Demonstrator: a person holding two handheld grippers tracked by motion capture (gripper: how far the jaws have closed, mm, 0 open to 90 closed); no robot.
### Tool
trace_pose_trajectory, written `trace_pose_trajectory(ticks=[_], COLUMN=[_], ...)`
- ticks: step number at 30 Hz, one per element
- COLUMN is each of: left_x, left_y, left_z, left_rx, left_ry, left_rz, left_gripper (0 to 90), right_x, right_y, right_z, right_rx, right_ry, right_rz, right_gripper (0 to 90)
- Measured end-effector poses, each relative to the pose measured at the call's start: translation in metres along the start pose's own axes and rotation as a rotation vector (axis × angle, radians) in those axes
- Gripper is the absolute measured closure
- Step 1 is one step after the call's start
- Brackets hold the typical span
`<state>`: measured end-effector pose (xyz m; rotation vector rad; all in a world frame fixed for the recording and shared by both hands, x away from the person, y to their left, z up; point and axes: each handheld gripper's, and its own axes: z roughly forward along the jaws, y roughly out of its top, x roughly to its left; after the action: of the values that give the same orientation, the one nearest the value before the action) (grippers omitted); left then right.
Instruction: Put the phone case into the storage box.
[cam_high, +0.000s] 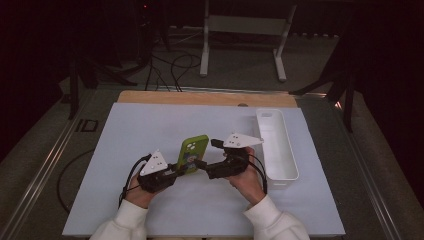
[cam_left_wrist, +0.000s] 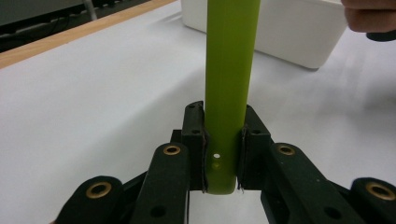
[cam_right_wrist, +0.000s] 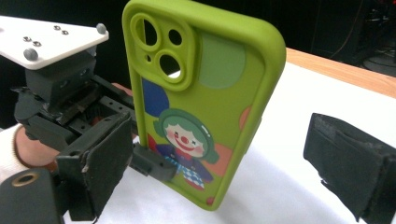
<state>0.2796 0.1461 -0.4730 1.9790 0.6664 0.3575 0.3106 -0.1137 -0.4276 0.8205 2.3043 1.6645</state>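
Left hand-held gripper (cam_left_wrist: 223, 154) clamps the green case (cam_right_wrist: 205, 102) upright above the counter (cam_high: 150, 125), while the right hand-held gripper (cam_right_wrist: 224, 163) gapes around it.

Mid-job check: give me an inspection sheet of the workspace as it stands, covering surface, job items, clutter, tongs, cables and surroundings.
Surface: white mat on a wooden table.
Job's things: green phone case with a clown print, held upright.
Clutter: white bin at the mat's right edge, looks empty.
Tongs: left tongs shut on the case's lower end; right tongs open, jaws either side of the case, not pressing.
Cables: black cable trails from the left tongs.
Surroundings: dark room, white stand, floor cables.
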Motion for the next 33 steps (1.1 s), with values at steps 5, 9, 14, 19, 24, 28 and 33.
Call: trace_pose_trajectory(ticks=[5,9,14,19,24,28,33], left_x=[0.0007,0.0009,0.0006,0.0008,0.0007,-0.0013,-0.0032], left_y=[-0.0001,0.0001,0.0007,0.0012,0.0015,0.0013,0.0017], left_z=[-0.0005,-0.0008,-0.0004,-0.0006,-0.0003,0.0018,0.0030], left_rx=[-0.002,-0.003,-0.003,-0.004,-0.003,-0.003,-0.004], left_ry=[0.020,0.036,0.067,0.096,0.120,0.132,0.145], left_rz=[-0.010,-0.016,-0.024,-0.042,-0.049,-0.055,-0.057], left_gripper=[77.1,77.1,77.1,77.2,77.2,77.1,77.1], right_x=[0.0031,0.0030,0.0029,0.0030,0.0042,0.0054,0.0072], right_y=[-0.0010,-0.0014,-0.0016,-0.0011,-0.0004,0.0004,0.0024], right_z=[0.0017,0.0025,0.0025,0.0017,0.0017,0.0021,0.0036], right_rx=[0.011,0.011,0.003,-0.009,-0.014,-0.025,-0.028], right_ry=[-0.007,-0.008,-0.010,-0.014,-0.027,-0.036,-0.042], right_rz=[-0.013,-0.012,0.003,0.011,-0.001,-0.011,-0.008], right_gripper=[8.2,8.2,8.3,8.2,8.3,8.3,8.3])
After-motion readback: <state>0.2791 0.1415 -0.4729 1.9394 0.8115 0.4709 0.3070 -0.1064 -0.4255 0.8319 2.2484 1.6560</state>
